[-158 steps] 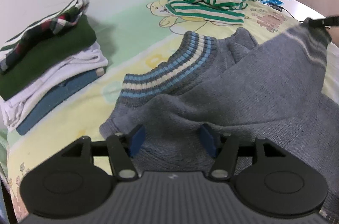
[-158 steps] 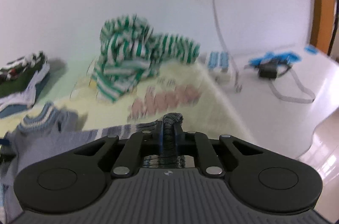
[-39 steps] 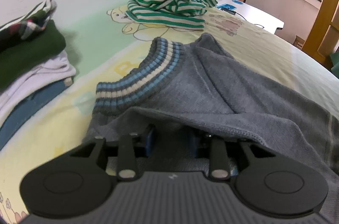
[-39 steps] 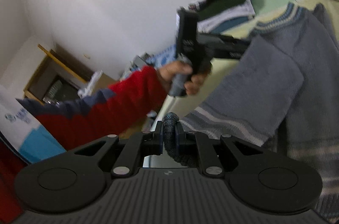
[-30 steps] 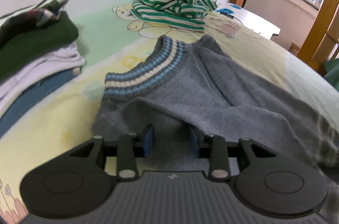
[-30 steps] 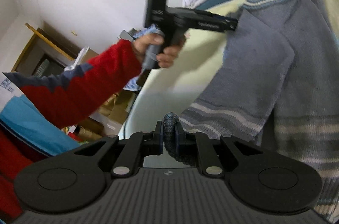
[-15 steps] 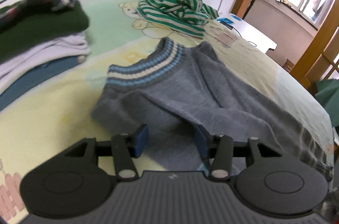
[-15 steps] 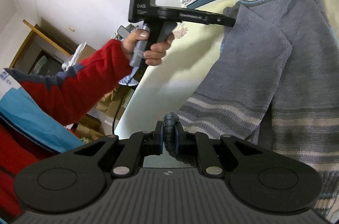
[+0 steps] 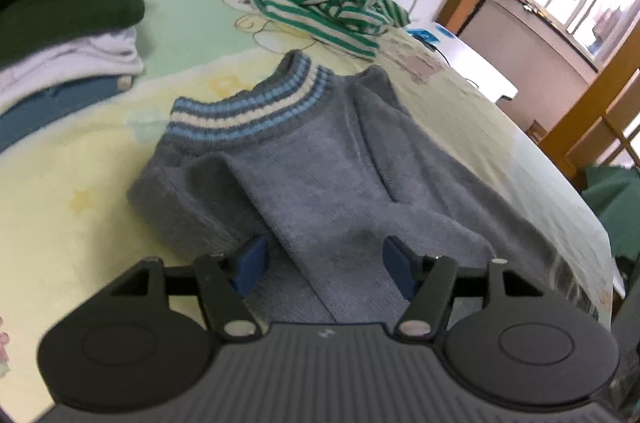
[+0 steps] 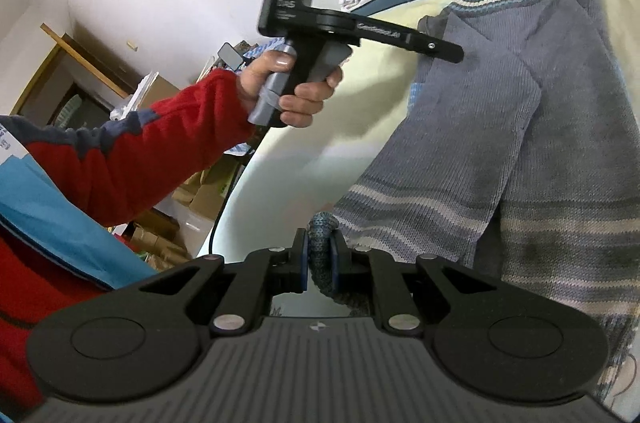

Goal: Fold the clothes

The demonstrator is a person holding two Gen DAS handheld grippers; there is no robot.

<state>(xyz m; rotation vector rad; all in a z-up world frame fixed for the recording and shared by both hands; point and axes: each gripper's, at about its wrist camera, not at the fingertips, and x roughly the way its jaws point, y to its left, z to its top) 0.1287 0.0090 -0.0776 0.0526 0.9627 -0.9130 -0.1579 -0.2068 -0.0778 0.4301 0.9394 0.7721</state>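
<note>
A grey knit sweater (image 9: 320,183) with a blue and cream striped collar lies on the bed, one sleeve folded across its body. My left gripper (image 9: 324,267) hovers over the folded sleeve near the shoulder. Its jaws are opening and the blue pads (image 9: 252,265) stand clear of the cloth. The right wrist view shows that same left gripper (image 10: 452,53) from the side, held by a hand in a red sleeve. My right gripper (image 10: 320,257) is shut on a rolled knit edge of the sweater (image 10: 520,143), beside the striped cuff.
A stack of folded clothes (image 9: 60,35) sits at the far left by the wall. A crumpled green striped garment (image 9: 328,7) lies beyond the collar. The yellow sheet (image 9: 80,191) lies bare left of the sweater. Cardboard boxes (image 10: 192,199) stand beside the bed.
My left gripper's jaws have spread and let go of the sweater fold, and that gripper has drawn back a little. The right gripper keeps its pinch on the knit edge.
</note>
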